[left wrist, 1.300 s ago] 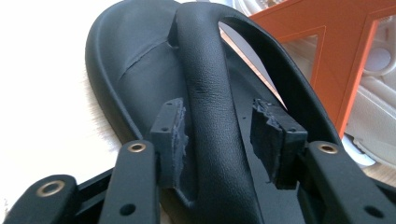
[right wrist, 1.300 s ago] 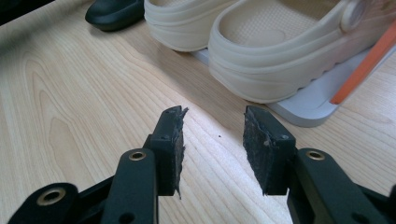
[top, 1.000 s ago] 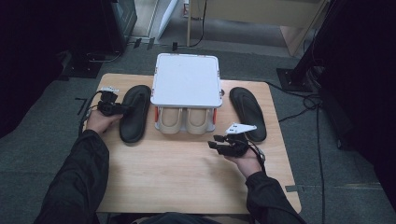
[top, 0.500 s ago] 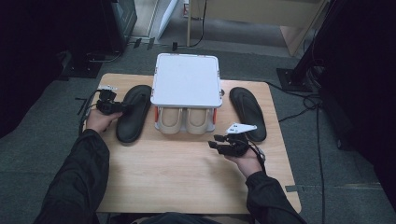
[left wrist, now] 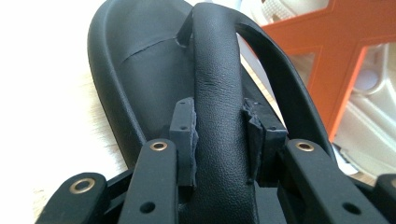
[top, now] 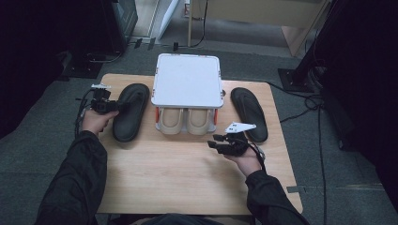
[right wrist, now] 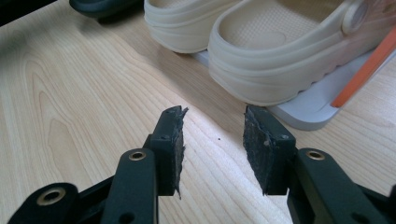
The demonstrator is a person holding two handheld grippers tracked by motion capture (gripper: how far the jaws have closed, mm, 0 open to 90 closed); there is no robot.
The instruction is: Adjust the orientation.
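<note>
while the left gripper clamps the strap of the black sandal, the right gripper hovers with jaws apart. it hangs over the table near the cream clogs

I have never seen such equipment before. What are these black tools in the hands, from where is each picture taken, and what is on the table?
No robot arm is here. A person holds a hand tool in each hand; each tool has two black fingers that pinch things.

The high view looks down from above the person. There the left gripper is at the left and the right gripper at the right, over a wooden table.

The other two pictures come from small cameras riding on the tools, looking along their fingers.

On the table stands a small rack with a white top and orange frame; a pair of beige clogs sits on its lower shelf. A black sandal lies left of it, another black sandal right of it.

The left gripper is shut on the left sandal's strap. The right gripper is open and holds nothing.
</note>
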